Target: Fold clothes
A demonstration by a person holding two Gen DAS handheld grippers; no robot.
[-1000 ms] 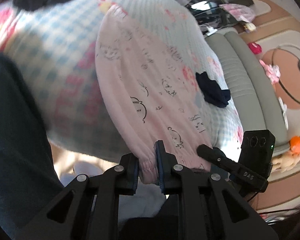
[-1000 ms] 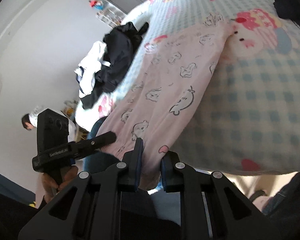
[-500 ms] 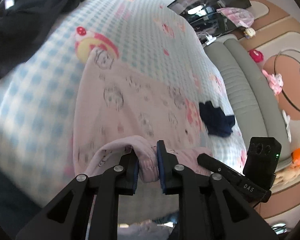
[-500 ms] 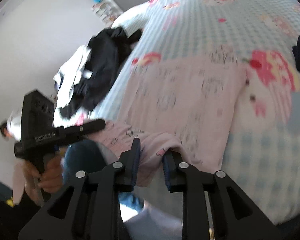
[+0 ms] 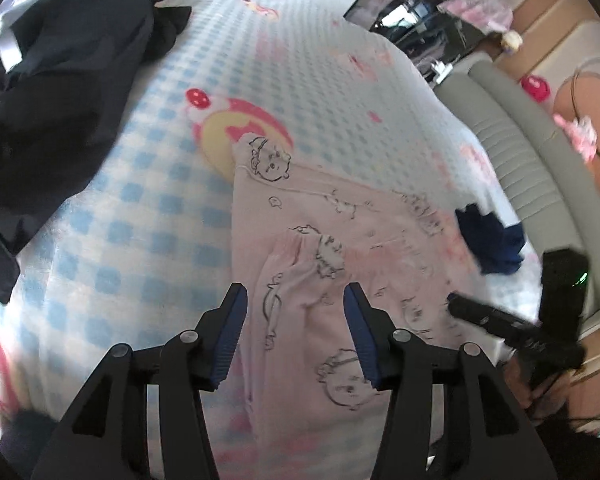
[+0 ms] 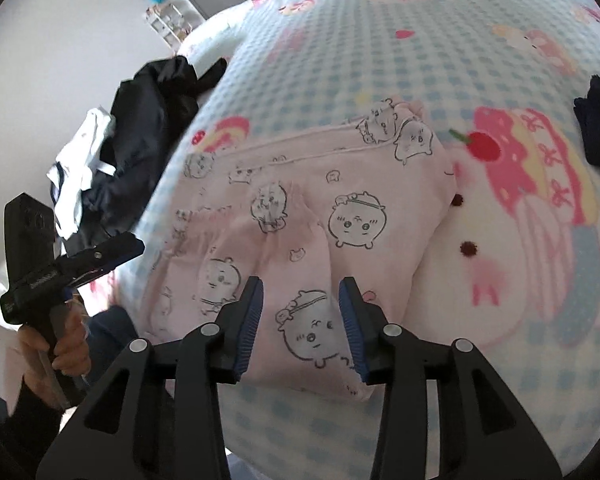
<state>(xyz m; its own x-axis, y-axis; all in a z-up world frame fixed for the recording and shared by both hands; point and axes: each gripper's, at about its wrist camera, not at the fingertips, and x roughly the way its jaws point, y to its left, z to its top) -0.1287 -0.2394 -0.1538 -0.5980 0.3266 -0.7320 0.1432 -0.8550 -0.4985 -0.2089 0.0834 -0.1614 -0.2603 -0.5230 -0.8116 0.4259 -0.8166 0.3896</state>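
A pink garment with cartoon prints lies folded over on itself on the blue checked bed cover. It also shows in the right wrist view. My left gripper is open just above its near folded edge, holding nothing. My right gripper is open above the garment's near right part, holding nothing. The other gripper's body shows in each view, the right one and the left one.
A pile of dark and white clothes lies at the bed's left side, also in the left wrist view. A dark blue garment lies to the right. A grey sofa stands beyond the bed.
Both grippers carried the garment's near edge forward over the rest, then opened and let it go. The garment now lies folded on the bed.
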